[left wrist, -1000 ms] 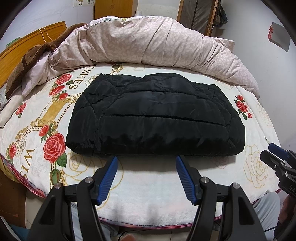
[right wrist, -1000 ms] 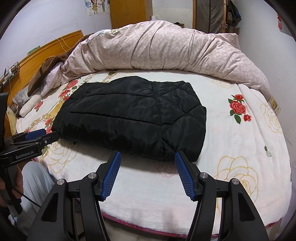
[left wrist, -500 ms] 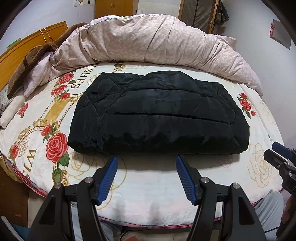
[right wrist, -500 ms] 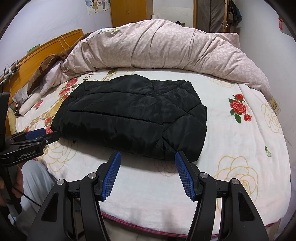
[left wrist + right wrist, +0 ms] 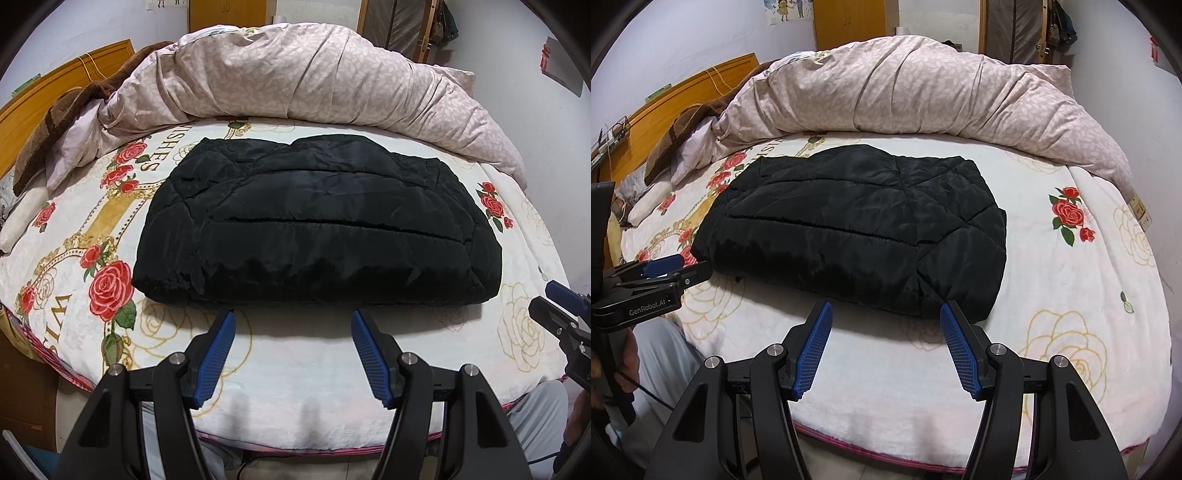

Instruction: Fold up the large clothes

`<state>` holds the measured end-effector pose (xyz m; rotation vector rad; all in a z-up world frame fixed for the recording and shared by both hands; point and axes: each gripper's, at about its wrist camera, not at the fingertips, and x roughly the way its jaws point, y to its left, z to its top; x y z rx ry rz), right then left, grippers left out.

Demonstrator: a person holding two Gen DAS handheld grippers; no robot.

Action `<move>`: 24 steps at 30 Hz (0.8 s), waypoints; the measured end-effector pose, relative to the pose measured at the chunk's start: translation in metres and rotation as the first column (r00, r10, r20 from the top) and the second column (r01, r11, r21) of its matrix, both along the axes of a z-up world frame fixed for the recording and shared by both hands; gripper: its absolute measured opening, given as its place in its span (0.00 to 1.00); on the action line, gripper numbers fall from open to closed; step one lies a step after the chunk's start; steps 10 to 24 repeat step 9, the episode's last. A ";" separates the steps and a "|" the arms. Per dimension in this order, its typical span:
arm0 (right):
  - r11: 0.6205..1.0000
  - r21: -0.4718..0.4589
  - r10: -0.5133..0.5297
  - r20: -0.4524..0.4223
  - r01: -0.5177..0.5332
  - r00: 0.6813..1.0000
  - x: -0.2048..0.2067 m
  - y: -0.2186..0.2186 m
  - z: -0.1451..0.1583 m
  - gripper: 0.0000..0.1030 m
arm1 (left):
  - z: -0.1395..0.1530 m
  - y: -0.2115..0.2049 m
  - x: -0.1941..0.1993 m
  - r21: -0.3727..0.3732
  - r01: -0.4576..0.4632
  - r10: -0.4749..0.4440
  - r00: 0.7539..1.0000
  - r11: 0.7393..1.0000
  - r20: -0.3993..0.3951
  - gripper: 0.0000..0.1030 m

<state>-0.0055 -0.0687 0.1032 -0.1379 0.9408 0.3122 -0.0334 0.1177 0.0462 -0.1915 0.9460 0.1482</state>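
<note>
A black quilted jacket lies folded into a thick rectangle on the bed's rose-patterned blanket; it also shows in the right wrist view. My left gripper is open and empty, just short of the jacket's near edge. My right gripper is open and empty, just short of the jacket's near right corner. Each gripper shows at the edge of the other's view: the right one, the left one.
A bunched pink duvet lies across the far side of the bed. A brown blanket and a wooden headboard are at the far left. The bed's near edge is below the grippers. A wall stands to the right.
Both grippers have drawn back and risen slightly from the jacket, staying open. The jacket has not moved.
</note>
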 end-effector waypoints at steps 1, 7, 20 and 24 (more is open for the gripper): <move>1.000 -0.001 0.000 0.000 0.000 1.000 0.000 0.000 0.000 0.60 | 0.000 -0.001 0.000 -0.001 -0.001 0.001 1.000 1.000 0.000 0.65; 1.000 0.000 0.000 -0.001 0.000 1.000 0.000 0.000 0.000 0.60 | -0.001 0.001 0.001 -0.009 0.001 -0.001 1.000 1.000 0.008 0.65; 1.000 0.000 0.000 0.000 0.000 1.000 0.000 0.000 0.000 0.60 | -0.002 0.001 0.002 -0.003 0.001 -0.001 1.000 1.000 0.003 0.65; 1.000 0.000 0.000 0.000 0.000 1.000 0.000 0.000 0.000 0.60 | -0.002 0.001 0.002 -0.003 0.001 -0.001 1.000 1.000 0.003 0.65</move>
